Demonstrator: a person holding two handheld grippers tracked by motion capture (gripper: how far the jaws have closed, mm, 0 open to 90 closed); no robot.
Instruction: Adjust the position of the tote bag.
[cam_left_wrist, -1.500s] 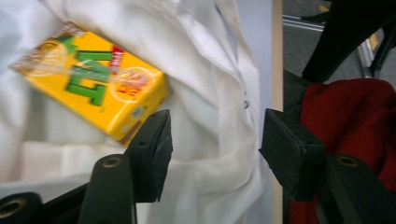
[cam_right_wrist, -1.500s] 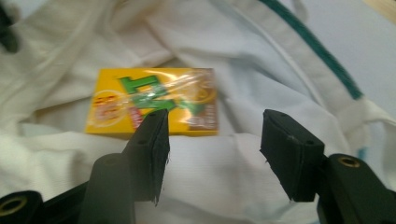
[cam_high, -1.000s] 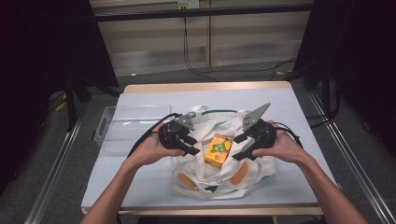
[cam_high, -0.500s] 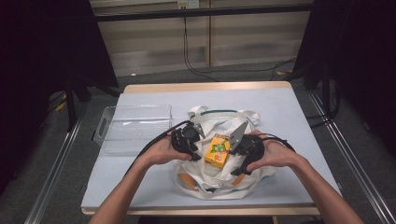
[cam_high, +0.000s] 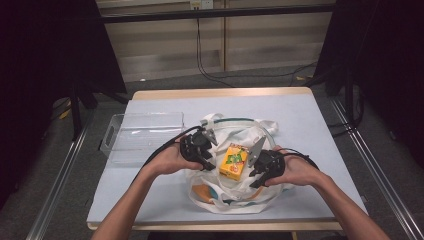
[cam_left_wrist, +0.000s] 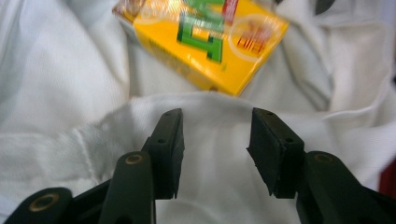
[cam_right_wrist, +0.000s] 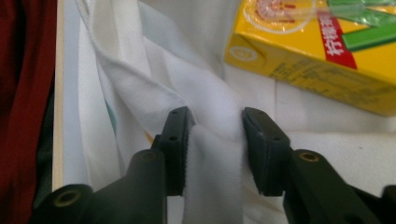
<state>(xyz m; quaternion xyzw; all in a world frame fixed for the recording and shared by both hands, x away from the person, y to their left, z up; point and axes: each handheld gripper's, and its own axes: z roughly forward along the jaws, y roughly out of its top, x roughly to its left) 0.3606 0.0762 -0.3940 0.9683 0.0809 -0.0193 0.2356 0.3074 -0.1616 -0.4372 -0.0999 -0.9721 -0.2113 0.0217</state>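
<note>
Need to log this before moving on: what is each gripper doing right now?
Left gripper: fingers open over the white bag's cloth, pinching nothing.
Right gripper: just been closing, fingers pinching a fold of the bag.

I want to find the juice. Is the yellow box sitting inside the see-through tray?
No, the yellow box lies on the white cloth bag between the two grippers, while the see-through tray stands apart, off to the left.

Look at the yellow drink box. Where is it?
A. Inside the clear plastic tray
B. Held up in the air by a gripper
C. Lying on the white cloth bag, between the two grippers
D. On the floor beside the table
C: in the high view the yellow drink box lies on the white cloth bag, with the left gripper on one side and the right gripper on the other.
</note>
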